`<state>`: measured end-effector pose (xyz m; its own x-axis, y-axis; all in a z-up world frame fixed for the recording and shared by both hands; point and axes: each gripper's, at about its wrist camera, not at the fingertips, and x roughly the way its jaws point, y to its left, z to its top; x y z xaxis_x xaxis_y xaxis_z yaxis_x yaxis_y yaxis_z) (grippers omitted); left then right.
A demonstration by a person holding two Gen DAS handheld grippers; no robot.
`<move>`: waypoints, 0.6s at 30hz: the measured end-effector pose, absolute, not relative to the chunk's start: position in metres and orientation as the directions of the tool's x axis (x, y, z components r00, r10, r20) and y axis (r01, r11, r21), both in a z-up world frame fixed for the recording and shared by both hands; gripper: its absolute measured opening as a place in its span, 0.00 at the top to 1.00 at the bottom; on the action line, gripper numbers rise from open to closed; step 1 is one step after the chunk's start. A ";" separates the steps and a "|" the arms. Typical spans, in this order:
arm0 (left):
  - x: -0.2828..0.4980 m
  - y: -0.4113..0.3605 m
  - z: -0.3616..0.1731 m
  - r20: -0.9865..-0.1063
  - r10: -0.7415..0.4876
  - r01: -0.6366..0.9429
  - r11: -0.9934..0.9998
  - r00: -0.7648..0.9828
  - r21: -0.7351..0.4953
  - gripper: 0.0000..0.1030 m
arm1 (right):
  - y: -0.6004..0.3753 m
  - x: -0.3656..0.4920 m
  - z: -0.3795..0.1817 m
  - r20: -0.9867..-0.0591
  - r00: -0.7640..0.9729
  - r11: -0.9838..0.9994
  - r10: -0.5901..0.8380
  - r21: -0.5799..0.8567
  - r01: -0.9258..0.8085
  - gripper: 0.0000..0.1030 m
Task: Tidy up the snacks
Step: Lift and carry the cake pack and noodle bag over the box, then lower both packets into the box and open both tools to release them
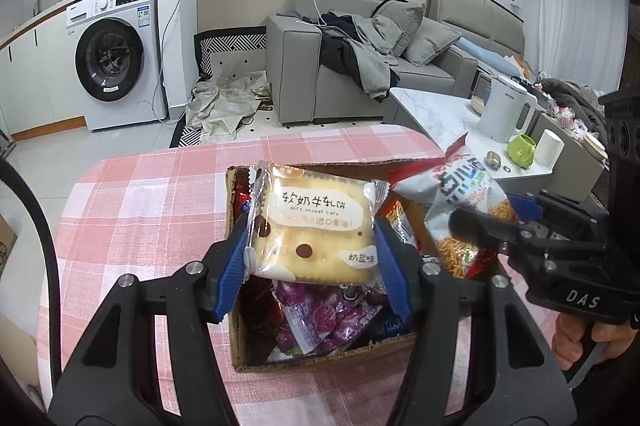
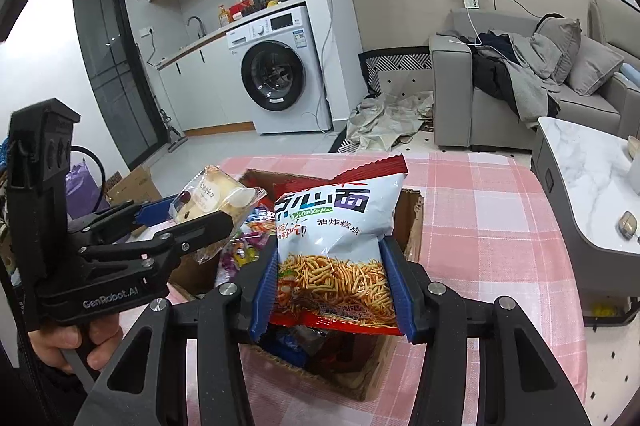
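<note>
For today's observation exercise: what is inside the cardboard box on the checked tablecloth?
The cardboard box holds loose snack packets: purple ones, plus red and blue wrappers. The cracker packet and noodle-snack bag, held above it in the grippers, cover much of it.

- The left gripper (image 1: 310, 258) clamps a clear-wrapped nougat biscuit pack (image 1: 316, 226) between its blue pads.
- Directly beneath it, an open cardboard box (image 1: 320, 356) holds mixed snack packets on a pink checked tablecloth (image 1: 152, 205).
- To its right, the right gripper (image 1: 476, 238) grips a noodle-snack bag (image 1: 460, 201).
</note>
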<state>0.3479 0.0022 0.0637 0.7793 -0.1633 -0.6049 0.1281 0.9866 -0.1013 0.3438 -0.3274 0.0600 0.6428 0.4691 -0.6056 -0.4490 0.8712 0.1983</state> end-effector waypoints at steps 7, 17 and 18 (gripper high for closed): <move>0.359 -0.009 0.049 -0.620 -0.137 0.128 0.990 0.772 -0.059 0.45 | -0.326 0.358 0.048 -0.627 0.646 0.886 0.435 0.168 -0.433 0.52; 0.378 -0.011 0.030 -0.633 -0.130 0.124 0.991 0.763 -0.054 0.45 | -0.308 0.375 0.034 -0.658 0.624 0.884 0.421 0.144 -0.445 0.52; 0.377 -0.011 0.030 -0.634 -0.129 0.124 0.991 0.763 -0.053 0.45 | -0.308 0.378 0.033 -0.661 0.623 0.886 0.418 0.144 -0.441 0.52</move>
